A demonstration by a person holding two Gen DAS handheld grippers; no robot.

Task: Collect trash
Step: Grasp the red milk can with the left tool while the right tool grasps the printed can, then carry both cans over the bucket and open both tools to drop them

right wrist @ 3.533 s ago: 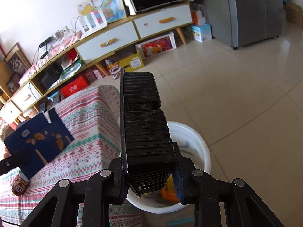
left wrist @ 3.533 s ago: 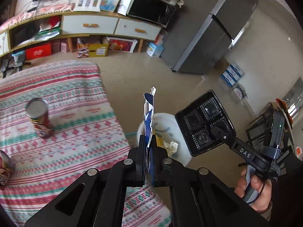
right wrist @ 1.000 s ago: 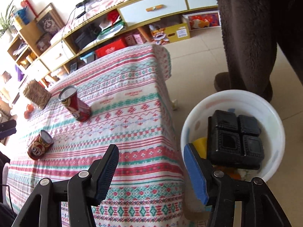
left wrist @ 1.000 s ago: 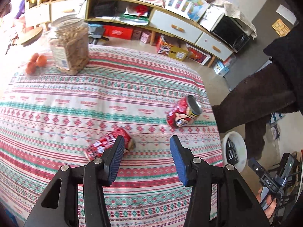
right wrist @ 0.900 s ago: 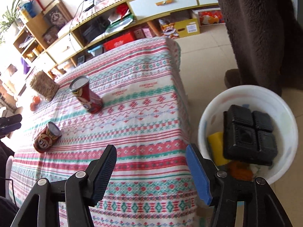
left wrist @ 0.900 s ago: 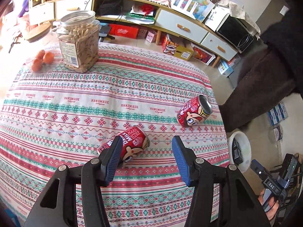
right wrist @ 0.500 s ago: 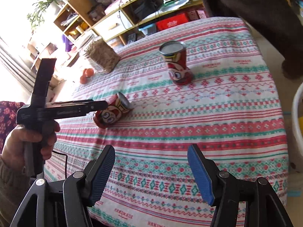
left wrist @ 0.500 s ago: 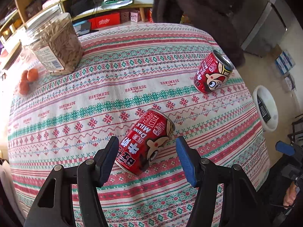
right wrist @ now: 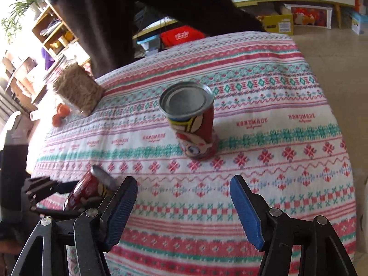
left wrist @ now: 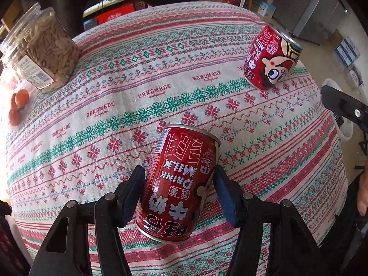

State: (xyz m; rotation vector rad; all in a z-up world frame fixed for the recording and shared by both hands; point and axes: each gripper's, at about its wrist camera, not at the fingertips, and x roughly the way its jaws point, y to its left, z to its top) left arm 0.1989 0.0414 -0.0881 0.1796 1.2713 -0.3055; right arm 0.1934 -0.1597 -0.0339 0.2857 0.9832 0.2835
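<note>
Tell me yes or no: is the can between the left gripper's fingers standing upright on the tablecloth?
No. The red milk can lies on its side on the tablecloth, between the open fingers of the left gripper.

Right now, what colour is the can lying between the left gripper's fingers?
Red with white lettering, clearest in the left wrist view: the lying can.

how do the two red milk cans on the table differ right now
The near milk can lies on its side between the open left gripper's fingers; the far milk can stands upright, untouched, nearer the tablecloth's far edge, ahead of the open right gripper. Both carry the same red cartoon-face design.
</note>
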